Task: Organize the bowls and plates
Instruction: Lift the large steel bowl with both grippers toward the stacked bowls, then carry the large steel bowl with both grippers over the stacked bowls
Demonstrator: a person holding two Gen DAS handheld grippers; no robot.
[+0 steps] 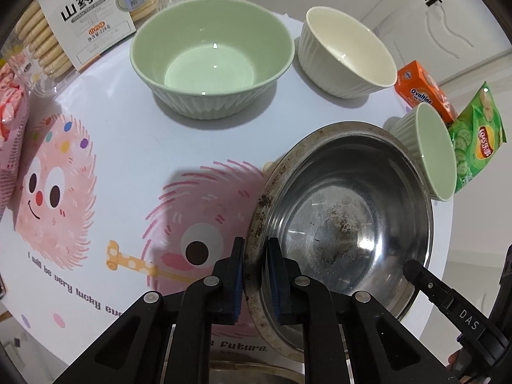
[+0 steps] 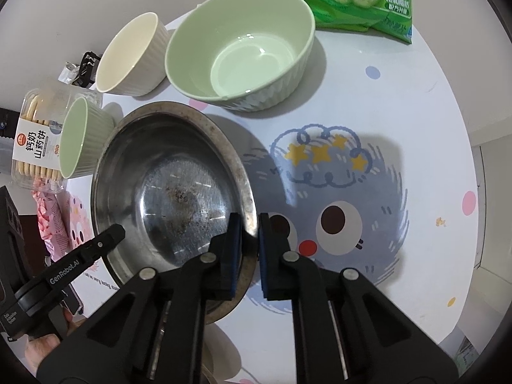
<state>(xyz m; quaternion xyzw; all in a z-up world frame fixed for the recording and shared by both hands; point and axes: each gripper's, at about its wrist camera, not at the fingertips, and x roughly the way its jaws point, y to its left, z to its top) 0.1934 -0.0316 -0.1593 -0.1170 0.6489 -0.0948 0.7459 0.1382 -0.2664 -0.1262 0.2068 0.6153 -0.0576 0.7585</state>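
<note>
Clamped on opposite rims of the steel bowl (image 1: 345, 211): left gripper (image 1: 254, 275) and right gripper (image 2: 246, 249), jaws clenched, above the counter (image 1: 128, 147).

Bright even indoor light, soft shadows, sharp focus, fisheye-warped dark corners

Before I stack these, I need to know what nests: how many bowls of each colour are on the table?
Green bowls: 2, a large one and a small one
Cream bowl: 1
Metal bowl: 1, held at its rim by both grippers
Total: 4
</note>
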